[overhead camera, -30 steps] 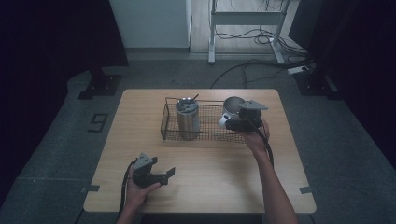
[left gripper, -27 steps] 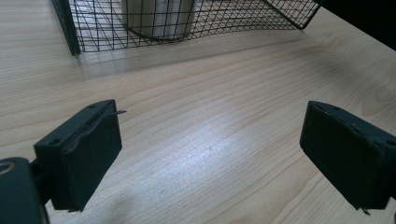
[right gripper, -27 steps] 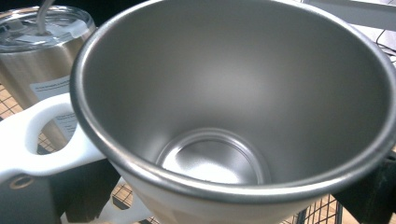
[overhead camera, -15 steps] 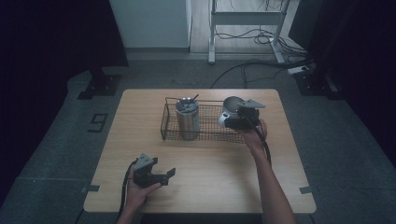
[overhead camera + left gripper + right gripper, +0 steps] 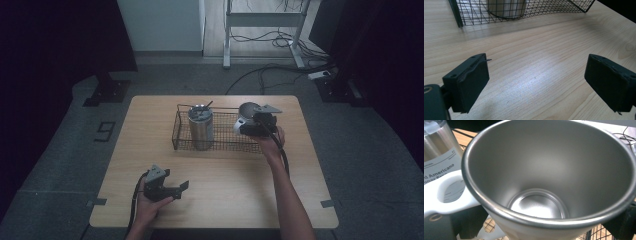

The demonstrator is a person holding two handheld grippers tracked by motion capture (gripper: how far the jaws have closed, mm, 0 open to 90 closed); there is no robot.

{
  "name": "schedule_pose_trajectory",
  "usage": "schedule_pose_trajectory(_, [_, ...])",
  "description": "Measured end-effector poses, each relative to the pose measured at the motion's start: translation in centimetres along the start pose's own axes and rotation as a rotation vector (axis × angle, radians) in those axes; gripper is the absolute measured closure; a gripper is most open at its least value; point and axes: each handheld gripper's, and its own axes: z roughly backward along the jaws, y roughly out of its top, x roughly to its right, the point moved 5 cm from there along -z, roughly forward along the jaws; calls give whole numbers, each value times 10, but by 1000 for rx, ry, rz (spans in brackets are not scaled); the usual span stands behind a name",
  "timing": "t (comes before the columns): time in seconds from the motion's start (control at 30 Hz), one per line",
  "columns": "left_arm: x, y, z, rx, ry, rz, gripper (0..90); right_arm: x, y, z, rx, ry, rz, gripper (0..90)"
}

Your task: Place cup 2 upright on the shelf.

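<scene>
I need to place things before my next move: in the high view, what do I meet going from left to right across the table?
left gripper, jaws open, above the near table → wire basket → lidded steel tumbler standing in it → open steel cup at the right gripper → that hand.
</scene>
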Motion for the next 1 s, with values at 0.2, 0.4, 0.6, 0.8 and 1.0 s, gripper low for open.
schedule_pose_trajectory(0.2, [0, 0, 0, -1, 0, -2, 57, 1, -1, -6, -10, -4, -5, 80])
schedule_pose_trajectory(0.4, [-1, 0, 0, -1, 0, 1, 57, 2, -4, -13, -25, -13, -12, 80])
schedule_pose_trajectory(0.6, [-1, 0, 1, 1, -1, 2, 58, 3, -10, -17, -45, -20, -16, 80])
schedule_pose_trajectory(0.8, [0, 0, 0, 2, -4, 2, 57, 5, -15, -20, -63, -28, -19, 80])
schedule_pose_trajectory(1.0, [0, -1, 0, -1, -3, 1, 57, 6, -18, -23, -76, -35, -19, 80])
